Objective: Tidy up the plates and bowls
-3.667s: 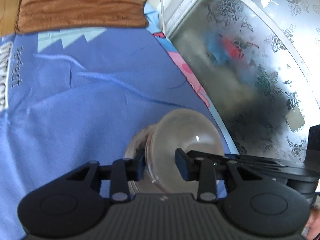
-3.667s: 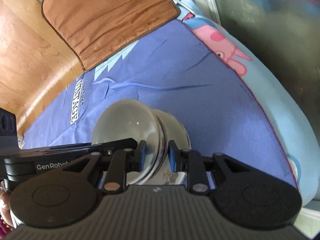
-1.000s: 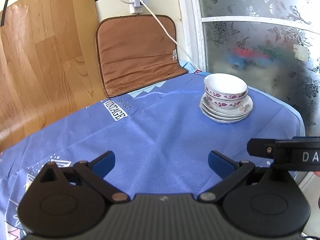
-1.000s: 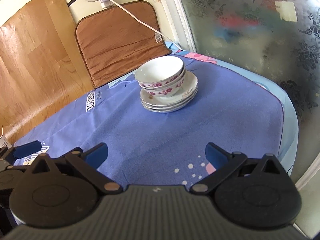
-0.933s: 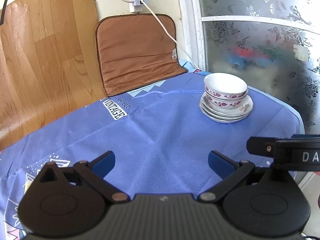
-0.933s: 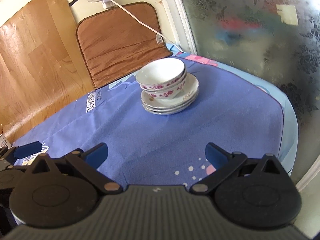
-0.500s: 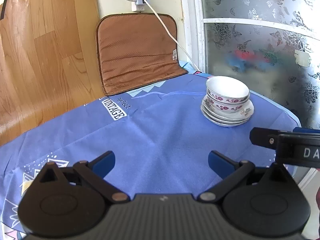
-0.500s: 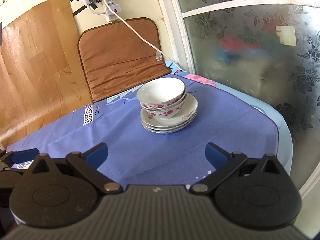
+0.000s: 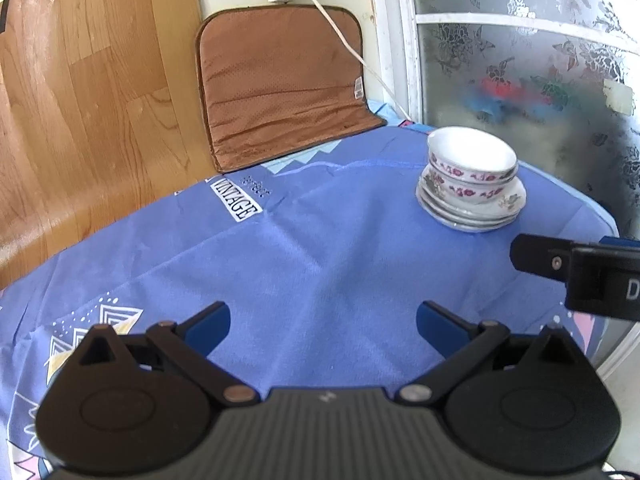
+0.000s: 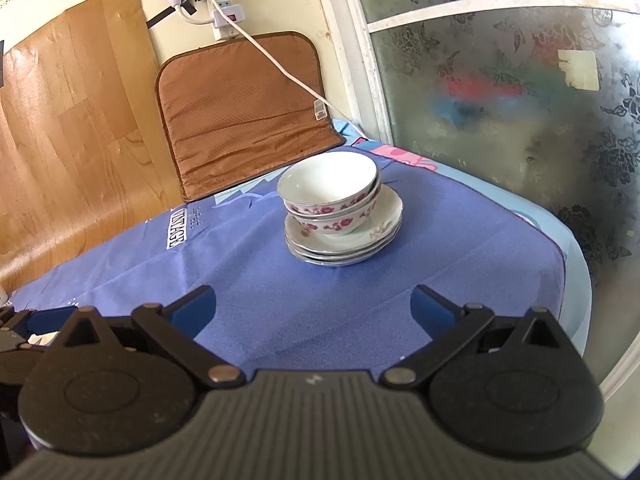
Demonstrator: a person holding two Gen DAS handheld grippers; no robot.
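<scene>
On the desk [image 10: 460, 280], two bowls [image 10: 330, 190] are nested on stacked plates [image 10: 348, 246] for compactness, while left tool [image 9: 322, 322] and right tool [image 10: 312, 306] are held wide open, empty.

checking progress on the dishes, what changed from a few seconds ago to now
Both grippers let go: the left gripper and right gripper were clamped on the bowls up close and are now open, empty and pulled back. The bowls sit nested on the stack of plates. Over the last second the stack, blue tablecloth and brown mat stayed put.
</scene>
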